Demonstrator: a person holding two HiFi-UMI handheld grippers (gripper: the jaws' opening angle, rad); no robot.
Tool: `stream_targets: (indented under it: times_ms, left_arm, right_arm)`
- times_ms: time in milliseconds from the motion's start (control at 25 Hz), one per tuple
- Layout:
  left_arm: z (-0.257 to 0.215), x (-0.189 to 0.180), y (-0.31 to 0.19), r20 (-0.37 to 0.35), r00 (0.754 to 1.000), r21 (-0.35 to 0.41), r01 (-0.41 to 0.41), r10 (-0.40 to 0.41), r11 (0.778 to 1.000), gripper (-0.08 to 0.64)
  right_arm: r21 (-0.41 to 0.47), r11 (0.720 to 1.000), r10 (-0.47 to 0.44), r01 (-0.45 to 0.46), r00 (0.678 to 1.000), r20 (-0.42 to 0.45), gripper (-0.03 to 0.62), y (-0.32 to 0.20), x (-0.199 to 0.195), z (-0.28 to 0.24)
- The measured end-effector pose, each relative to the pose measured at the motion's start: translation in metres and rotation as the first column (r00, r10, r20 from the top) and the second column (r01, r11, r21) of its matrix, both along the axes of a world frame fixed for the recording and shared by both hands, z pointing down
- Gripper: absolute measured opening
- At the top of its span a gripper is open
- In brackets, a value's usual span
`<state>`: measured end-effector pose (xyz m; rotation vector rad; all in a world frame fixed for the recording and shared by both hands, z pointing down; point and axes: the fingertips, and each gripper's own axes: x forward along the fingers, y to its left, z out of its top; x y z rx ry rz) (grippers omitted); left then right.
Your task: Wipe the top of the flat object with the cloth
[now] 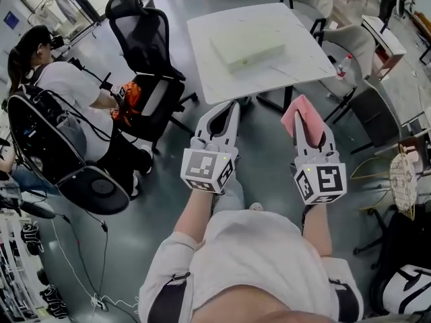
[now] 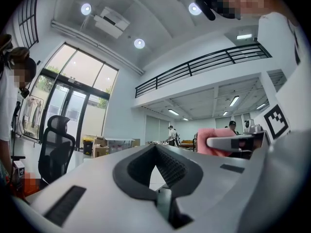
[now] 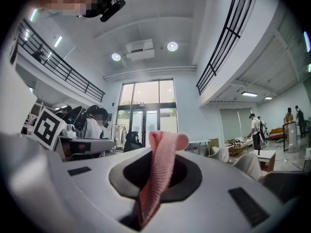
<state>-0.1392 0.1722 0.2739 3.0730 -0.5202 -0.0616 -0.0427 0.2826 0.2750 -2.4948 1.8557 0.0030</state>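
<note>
A flat pale slab lies on the white square table ahead of me. Both grippers are held up in the air short of the table's near edge, well away from the slab. My right gripper is shut on a pink cloth. In the right gripper view the cloth stands folded between the jaws of that gripper. My left gripper is shut with nothing in it, and the left gripper view shows its jaws meeting, with the pink cloth off to the right.
A black office chair stands left of the table. A seated person is further left. Grey chairs and a water bottle are at the table's right. A woven fan sits at the right edge.
</note>
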Motion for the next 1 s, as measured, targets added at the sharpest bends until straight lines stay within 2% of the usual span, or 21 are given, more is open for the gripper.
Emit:
stream_targets:
  times_ms: [240, 600, 1000]
  left_arm:
    - [0.005, 0.029, -0.043, -0.001, 0.999, -0.001, -0.037, 0.037, 0.999, 0.015]
    - [0.009, 0.065, -0.132, -0.001, 0.995, -0.005, -0.103, 0.103, 0.995, 0.015]
    - [0.015, 0.084, -0.211, 0.008, 0.987, -0.003, -0.163, 0.163, 0.987, 0.015]
  right_arm:
    - [-0.009, 0.999, 0.034, -0.034, 0.999, 0.003, 0.031, -0.041, 0.025, 0.007]
    - [-0.009, 0.995, 0.099, -0.099, 0.995, -0.004, 0.031, -0.126, 0.051, 0.010]
    - [-0.006, 0.990, 0.138, -0.138, 0.990, 0.014, 0.031, -0.207, 0.064, 0.015]
